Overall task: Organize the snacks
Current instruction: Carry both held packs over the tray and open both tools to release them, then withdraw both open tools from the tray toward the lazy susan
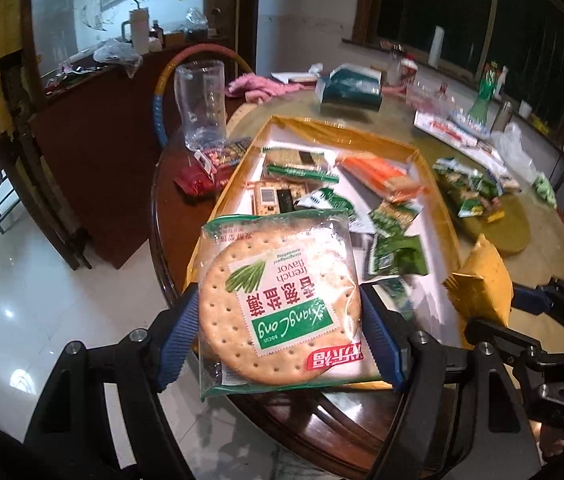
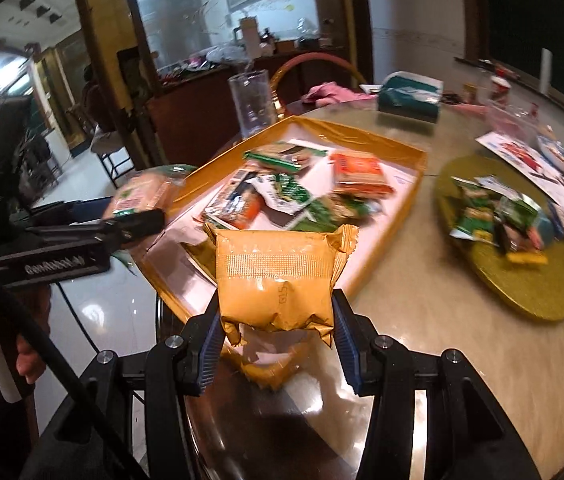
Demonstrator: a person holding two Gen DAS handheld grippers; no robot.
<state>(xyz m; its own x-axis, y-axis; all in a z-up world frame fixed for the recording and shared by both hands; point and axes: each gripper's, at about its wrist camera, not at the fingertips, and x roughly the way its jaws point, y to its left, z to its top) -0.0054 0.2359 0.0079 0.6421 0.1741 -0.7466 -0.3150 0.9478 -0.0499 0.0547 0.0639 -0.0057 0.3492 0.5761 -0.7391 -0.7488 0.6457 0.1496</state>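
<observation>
My left gripper (image 1: 282,336) is shut on a round cracker packet (image 1: 282,304) with a clear and green wrapper, held above the near end of the gold tray (image 1: 237,168). My right gripper (image 2: 277,340) is shut on a gold foil snack packet (image 2: 277,280), held over the tray's near corner (image 2: 169,288). The gold packet also shows in the left wrist view (image 1: 478,284), and the cracker packet in the right wrist view (image 2: 141,192). Several green, orange and brown snack packets (image 2: 282,196) lie in the tray.
A round gold plate (image 2: 530,284) with several snack packets sits right of the tray. A clear glass jug (image 1: 199,104), a red packet (image 1: 197,180), a teal tissue pack (image 2: 410,96), a pink cloth (image 1: 257,86) and papers (image 2: 522,160) stand on the round table (image 2: 442,320).
</observation>
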